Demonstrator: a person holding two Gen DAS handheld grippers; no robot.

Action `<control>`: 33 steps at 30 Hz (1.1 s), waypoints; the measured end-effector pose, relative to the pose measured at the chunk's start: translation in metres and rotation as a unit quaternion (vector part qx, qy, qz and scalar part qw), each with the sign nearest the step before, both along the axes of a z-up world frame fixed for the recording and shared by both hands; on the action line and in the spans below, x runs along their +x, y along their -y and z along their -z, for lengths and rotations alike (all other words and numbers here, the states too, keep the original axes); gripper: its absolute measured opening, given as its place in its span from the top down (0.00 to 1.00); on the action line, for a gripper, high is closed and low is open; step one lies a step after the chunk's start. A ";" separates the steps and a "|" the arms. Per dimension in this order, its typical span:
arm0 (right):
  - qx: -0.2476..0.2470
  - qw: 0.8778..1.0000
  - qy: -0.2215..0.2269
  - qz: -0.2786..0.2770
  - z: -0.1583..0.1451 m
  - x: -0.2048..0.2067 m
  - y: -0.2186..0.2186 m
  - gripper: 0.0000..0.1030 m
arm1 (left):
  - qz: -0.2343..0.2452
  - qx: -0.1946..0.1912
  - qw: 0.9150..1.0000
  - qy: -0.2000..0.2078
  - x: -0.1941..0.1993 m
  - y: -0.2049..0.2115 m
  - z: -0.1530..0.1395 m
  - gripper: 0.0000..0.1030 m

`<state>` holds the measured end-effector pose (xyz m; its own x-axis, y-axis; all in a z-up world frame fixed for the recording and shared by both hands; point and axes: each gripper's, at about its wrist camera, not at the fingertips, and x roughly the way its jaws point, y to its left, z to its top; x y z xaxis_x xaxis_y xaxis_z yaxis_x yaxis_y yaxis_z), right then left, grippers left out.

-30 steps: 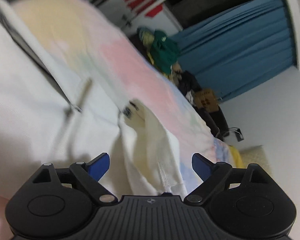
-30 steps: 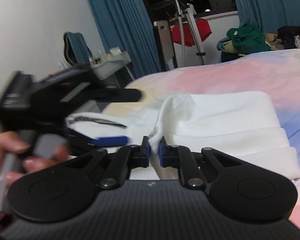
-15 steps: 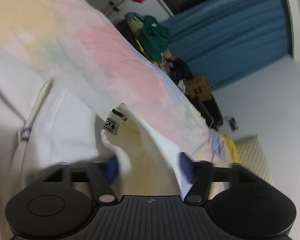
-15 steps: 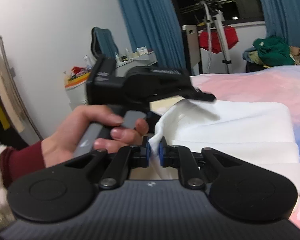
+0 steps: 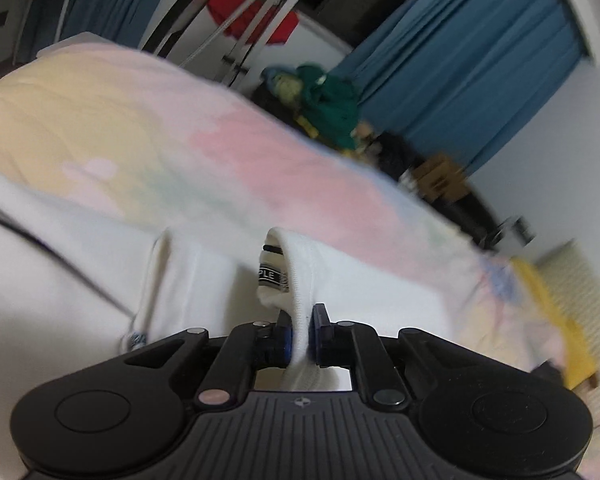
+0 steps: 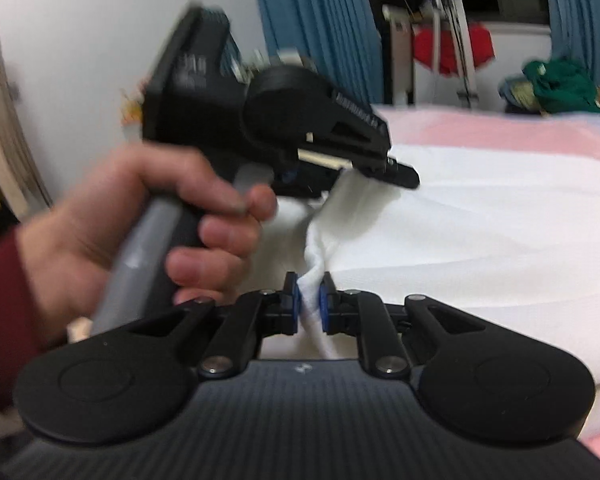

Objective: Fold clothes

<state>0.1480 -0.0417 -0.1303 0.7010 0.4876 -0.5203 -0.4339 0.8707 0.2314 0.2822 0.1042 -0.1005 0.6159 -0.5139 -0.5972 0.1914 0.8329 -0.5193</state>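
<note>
Both hand-held grippers pinch the white garment (image 6: 480,216) on the bed (image 5: 259,160): left (image 5: 300,334) closing on its collar, right (image 6: 310,304) easing slightly on a bunched edge. Lift both evenly, keeping the cloth taut, for a square fold.

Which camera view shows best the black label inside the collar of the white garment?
The left wrist view: the black label sits just beyond the left gripper, inside the collar of the white garment. In the right wrist view no label is visible.
</note>
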 end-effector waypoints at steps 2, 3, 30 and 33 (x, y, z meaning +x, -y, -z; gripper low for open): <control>-0.005 1.000 -0.023 0.009 0.007 0.005 0.000 0.85 | 0.000 0.028 1.000 -0.003 0.004 0.006 0.009 0.83; 0.002 1.000 -0.029 0.013 0.006 0.005 0.003 0.85 | 0.001 0.037 0.999 0.001 0.005 0.009 0.012 0.81; 0.056 0.989 0.023 0.135 -0.036 -0.013 0.078 0.38 | -0.155 0.063 0.986 0.013 -0.197 -0.112 -0.068 0.09; 0.053 0.986 0.018 0.159 -0.033 -0.010 0.085 0.38 | -0.215 0.046 0.976 -0.015 -0.215 -0.139 -0.065 0.07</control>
